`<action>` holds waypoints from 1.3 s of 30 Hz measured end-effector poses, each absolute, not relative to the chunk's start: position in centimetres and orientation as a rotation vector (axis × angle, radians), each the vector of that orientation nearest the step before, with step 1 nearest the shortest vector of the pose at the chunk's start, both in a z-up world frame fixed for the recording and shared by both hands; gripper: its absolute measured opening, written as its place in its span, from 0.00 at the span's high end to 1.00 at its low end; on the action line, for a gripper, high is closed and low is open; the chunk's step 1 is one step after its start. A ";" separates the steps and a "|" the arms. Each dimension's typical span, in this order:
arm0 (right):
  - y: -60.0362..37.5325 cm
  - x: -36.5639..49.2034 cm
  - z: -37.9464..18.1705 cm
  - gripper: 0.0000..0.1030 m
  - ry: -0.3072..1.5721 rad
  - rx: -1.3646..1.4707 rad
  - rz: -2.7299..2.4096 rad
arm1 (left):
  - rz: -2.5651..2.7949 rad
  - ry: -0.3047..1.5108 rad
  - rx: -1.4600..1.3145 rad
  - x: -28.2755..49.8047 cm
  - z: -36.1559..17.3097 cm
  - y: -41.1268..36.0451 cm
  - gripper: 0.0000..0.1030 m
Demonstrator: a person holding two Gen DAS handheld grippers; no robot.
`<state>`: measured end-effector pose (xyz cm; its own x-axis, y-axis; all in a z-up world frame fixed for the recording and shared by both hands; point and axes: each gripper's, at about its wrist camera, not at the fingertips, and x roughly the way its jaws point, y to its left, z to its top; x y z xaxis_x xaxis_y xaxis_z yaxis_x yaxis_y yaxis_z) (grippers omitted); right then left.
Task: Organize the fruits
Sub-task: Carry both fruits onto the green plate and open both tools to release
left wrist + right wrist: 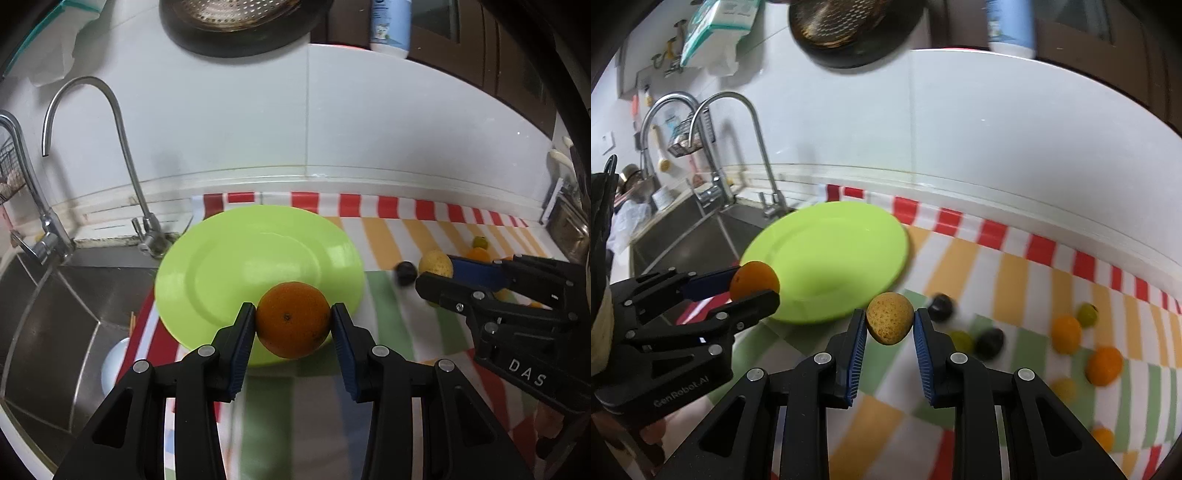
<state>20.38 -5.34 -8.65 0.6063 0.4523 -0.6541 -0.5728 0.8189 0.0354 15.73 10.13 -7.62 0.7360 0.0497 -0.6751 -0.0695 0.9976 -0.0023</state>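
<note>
Left wrist view: left claw (pixel 293 319) clenched on the orange (pixel 293 319), held over the near rim of the green plate (pixel 221 266). Right claw (pixel 889 324) grips a speckled yellow fruit (pixel 889 323), apparently just right of the plate; left is nearer.

My left gripper (pixel 293 325) is black with dark blue pads and grips a deep orange fruit (pixel 293 319). My right gripper (pixel 890 325) is black with blue ribbed pads around a yellow fruit (pixel 889 318) speckled brown. The plate (pixel 229 266) is plain lime green. The cloth (pixel 1015 280) on the surface is white with red stripes along its edge, then orange and pale green ones. The loose fruits (pixel 1067 334) on it are orange, yellow-green and near-black.
</note>
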 end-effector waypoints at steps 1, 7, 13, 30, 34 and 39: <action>-4.8 20.7 -8.6 0.73 0.701 -0.182 0.607 | 0.068 0.744 -0.028 16.0 -7.8 10.5 0.60; -2.1 22.4 -9.1 0.74 0.702 -0.196 0.659 | 0.095 0.750 -0.003 17.1 -8.4 12.3 0.60; 0.1 24.3 -10.1 0.73 0.719 -0.194 0.713 | 0.104 0.767 0.006 18.6 -9.6 13.9 0.60; 2.8 27.8 -13.5 0.73 0.831 -0.201 0.730 | 0.108 0.825 0.013 20.9 -11.6 15.9 0.50; 2.5 27.6 -12.9 0.73 0.814 -0.183 0.727 | 0.118 0.796 0.025 20.5 -10.7 15.6 0.48; 1.2 26.6 -11.5 0.72 0.772 -0.167 0.699 | 0.131 0.777 0.012 19.5 -9.4 15.4 0.48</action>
<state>26.59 1.20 -11.46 0.5063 0.5175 -0.6899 -0.6348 0.7651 0.1081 19.52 15.35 -9.37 0.7051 0.1220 -0.6985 -0.1128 0.9918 0.0593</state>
